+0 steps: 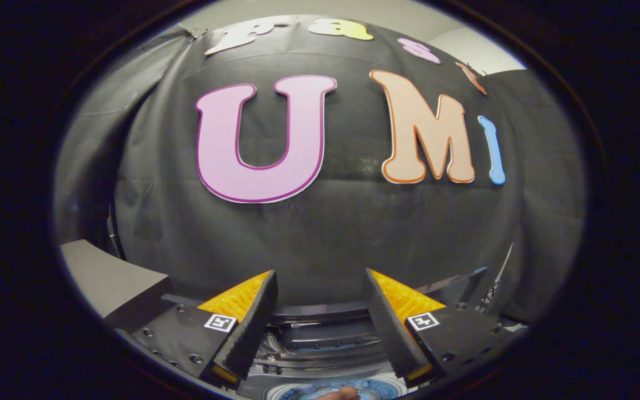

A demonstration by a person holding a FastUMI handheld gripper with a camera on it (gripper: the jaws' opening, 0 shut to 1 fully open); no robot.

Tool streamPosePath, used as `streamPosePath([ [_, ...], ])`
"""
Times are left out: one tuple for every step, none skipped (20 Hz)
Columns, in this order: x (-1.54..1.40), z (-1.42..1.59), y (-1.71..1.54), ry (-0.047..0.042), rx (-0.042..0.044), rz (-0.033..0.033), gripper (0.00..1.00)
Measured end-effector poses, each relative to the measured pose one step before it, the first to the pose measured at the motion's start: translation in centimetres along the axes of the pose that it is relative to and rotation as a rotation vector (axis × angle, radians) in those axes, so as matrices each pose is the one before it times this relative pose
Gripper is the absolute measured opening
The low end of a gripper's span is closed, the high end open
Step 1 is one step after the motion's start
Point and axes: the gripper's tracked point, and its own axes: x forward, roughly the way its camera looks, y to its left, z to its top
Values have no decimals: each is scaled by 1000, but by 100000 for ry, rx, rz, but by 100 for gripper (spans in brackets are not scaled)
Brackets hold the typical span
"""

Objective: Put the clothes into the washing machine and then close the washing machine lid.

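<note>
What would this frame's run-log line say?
gripper: open, empty | ahead: black cloth wall | below fingers: washing machine, lid up, drum visible | clothes: not seen held

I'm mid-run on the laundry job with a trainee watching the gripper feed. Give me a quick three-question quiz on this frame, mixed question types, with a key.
1. True or false: the gripper has its fingers closed on a garment.
2. Multiple choice: what lies between and below the fingers?
A. a folded towel on a shelf
B. the open top of the washing machine
C. a laundry basket
3. Short answer: what fills the background beyond the fingers?

Key:
1. False. The fingers are spread apart with nothing between them.
2. B. The machine's rim and part of its tub opening show there.
3. The black cloth wall of the booth.
</note>
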Motion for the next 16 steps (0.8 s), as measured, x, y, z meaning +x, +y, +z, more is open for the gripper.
streamPosePath([
  [-116, 116, -59, -768, 403, -43, 96],
  [-193, -77, -89, -232, -64, 49, 96],
  [-100, -36, -26, -127, 128, -33, 96],
  [-78, 91, -35, 109, 7, -134, 96],
  [-15, 75, -18, 118, 47, -209, 96],
  [-43, -92, -2, 67, 118, -193, 96],
  [-78, 81, -58, 79, 19, -18, 96],
  [-170, -57, -29, -187, -52, 88, 96],
  [-48, 31, -64, -156, 334, 89, 96],
  [-113, -79, 6, -441, 224, -34, 96],
  [-189, 34, -24, -223, -3, -70, 96],
  [-197, -130, -24, -456, 41, -103, 96],
  [-94, 21, -36, -331, 284, -56, 96],
  [-126, -12, -33, -583, 402, -59, 96],
  [-171, 1, -71, -442, 270, 49, 96],
  [-222, -80, -52, -474, 73, 86, 96],
])
